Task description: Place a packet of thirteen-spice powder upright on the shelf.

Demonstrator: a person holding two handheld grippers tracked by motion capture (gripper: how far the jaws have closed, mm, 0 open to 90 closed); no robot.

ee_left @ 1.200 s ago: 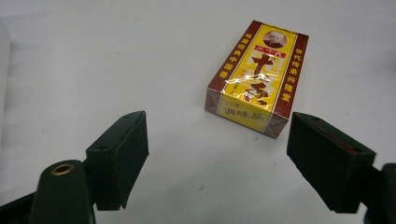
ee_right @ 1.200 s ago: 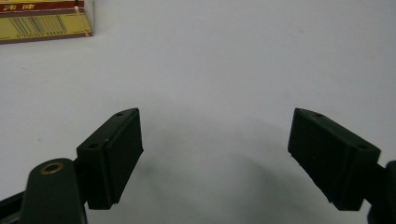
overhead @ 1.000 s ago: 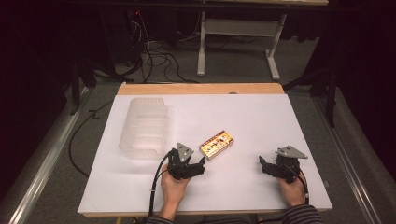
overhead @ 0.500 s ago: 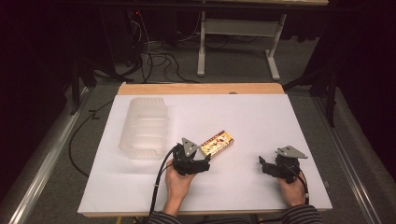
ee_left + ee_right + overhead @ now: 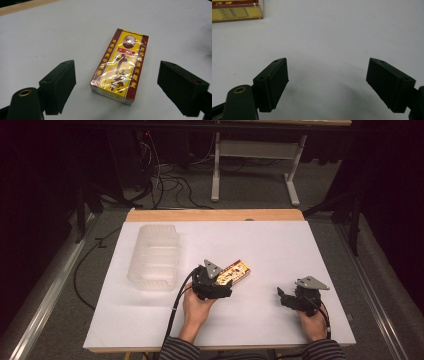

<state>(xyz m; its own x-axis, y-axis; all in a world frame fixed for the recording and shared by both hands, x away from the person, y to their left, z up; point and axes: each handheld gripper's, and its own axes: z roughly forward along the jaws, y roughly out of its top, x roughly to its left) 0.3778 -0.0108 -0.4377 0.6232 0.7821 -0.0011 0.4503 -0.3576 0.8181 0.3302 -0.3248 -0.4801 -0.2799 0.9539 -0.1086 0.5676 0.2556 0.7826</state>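
Observation:
A yellow and maroon box [image 5: 236, 272] in clear wrap lies flat on the white table cover [image 5: 280, 245]. My left gripper [image 5: 223, 283] hovers just at its near end, pointing toward it. In the left gripper view the box [image 5: 120, 66] lies on the table in line with the gap of my left gripper [image 5: 116, 63]. Its jaws have just been opening and stand wide, clear of the box. My right gripper [image 5: 281, 296] rests at the right, open [image 5: 327, 61] over bare cover. One corner of the box [image 5: 235, 11] shows far off in that view.
A clear plastic bin [image 5: 155, 257] stands at the left of the table. A strip of bare wood [image 5: 215, 215] runs along the far edge. Cables and a desk frame [image 5: 250, 165] lie on the floor beyond.
My left hand has moved forward and to the right, up to the near end of the box. The box and my right gripper have stayed where they were.

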